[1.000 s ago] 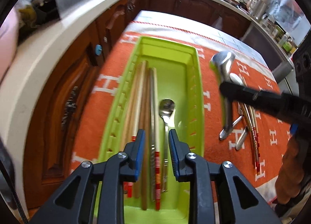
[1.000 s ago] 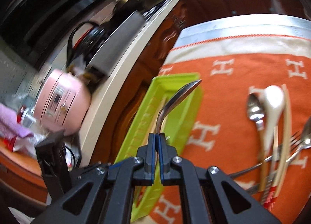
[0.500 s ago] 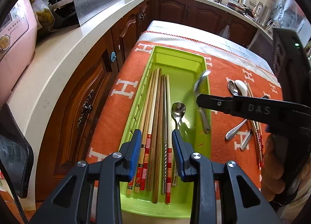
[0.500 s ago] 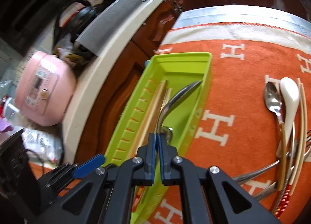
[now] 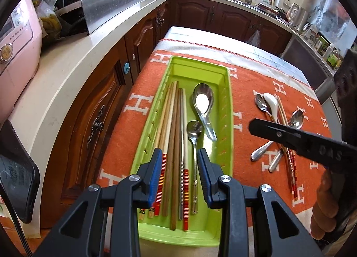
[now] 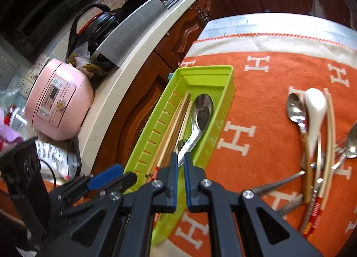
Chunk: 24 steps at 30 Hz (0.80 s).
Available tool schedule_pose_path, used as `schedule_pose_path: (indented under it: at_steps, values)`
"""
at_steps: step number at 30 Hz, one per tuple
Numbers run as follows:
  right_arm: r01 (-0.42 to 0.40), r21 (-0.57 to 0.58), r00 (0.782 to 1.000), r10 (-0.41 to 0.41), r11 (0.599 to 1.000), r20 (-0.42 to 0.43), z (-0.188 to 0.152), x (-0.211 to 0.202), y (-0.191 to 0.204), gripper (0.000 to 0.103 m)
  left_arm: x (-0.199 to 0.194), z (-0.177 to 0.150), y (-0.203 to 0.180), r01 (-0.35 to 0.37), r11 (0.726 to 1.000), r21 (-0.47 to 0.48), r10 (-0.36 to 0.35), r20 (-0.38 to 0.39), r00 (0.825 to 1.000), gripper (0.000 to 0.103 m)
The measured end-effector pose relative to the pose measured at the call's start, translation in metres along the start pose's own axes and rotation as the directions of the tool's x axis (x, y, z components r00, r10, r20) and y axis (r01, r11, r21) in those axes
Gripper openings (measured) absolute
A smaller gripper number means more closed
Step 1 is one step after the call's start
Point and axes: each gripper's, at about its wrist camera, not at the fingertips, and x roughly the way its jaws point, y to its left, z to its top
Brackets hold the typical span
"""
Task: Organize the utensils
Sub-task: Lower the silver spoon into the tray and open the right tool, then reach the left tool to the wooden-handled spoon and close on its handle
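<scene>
From the left wrist view, the left gripper point(image 5: 179, 163) hung over the near end of the long lime-green plastic tray point(image 5: 229, 109) with its jaws parted and nothing between them. In the tray lay a bundle of wooden and red-banded chopsticks point(image 5: 171, 132) along the nine o'clock side, a small steel spoon point(image 5: 194, 129) beside them, and a wide short-handled steel spoon point(image 5: 204, 105) toward twelve o'clock. The tray sat on an orange blanket with white H letters point(image 5: 138, 105). At three o'clock the right gripper point(image 5: 254, 124) reached in from the edge, held by a hand point(image 5: 325, 208), above a loose heap of utensils: a white ceramic spoon point(image 5: 271, 103), steel spoons and more chopsticks.

From the right wrist view, the right gripper point(image 6: 181, 161) had its jaws nearly together with a slim gap, empty; the wide spoon point(image 6: 202, 112) lay in the tray point(image 6: 223, 121) just beyond its tips, apart from the pads. The left gripper point(image 6: 107, 179) showed at eight o'clock. The white ceramic spoon point(image 6: 314, 109) and the remaining cutlery lay at three o'clock on the blanket point(image 6: 256, 112). A pink rice cooker point(image 6: 58, 103) stood on the counter at nine o'clock.
</scene>
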Motion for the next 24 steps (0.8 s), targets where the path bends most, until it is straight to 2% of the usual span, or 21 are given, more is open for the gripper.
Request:
schedule_pose_path:
  at_steps: [6, 10, 13, 17, 24]
  values:
    - [0.052, -0.051, 0.997, -0.049, 0.997, 0.054, -0.021, -0.037, -0.003, 0.007, -0.009, -0.003, -0.016, 0.013, 0.999, 0.033, -0.013, 0.005, 1.000, 0.032]
    - [0.088, -0.051, 0.993, -0.083, 0.995, 0.090, -0.033, -0.063, -0.013, 0.007, -0.015, -0.005, -0.031, 0.034, 0.998, 0.059, -0.035, 0.012, 0.999, 0.046]
    - [0.120, -0.033, 0.987, -0.115, 0.992, 0.114, -0.043, -0.080, -0.025, 0.007, -0.018, -0.004, -0.047, 0.055, 0.994, 0.091, -0.056, 0.014, 0.998, 0.046]
    - [0.146, 0.016, 0.979, -0.147, 0.989, 0.140, -0.053, -0.103, -0.048, 0.007, -0.018, -0.004, -0.071, 0.114, 0.986, 0.118, -0.114, -0.008, 0.993, 0.047]
    - [0.205, 0.084, 0.958, -0.217, 0.975, 0.189, -0.065, -0.128, -0.084, 0.007, 0.006, 0.000, -0.112, 0.229, 0.965, 0.125, -0.217, -0.101, 0.971, 0.046]
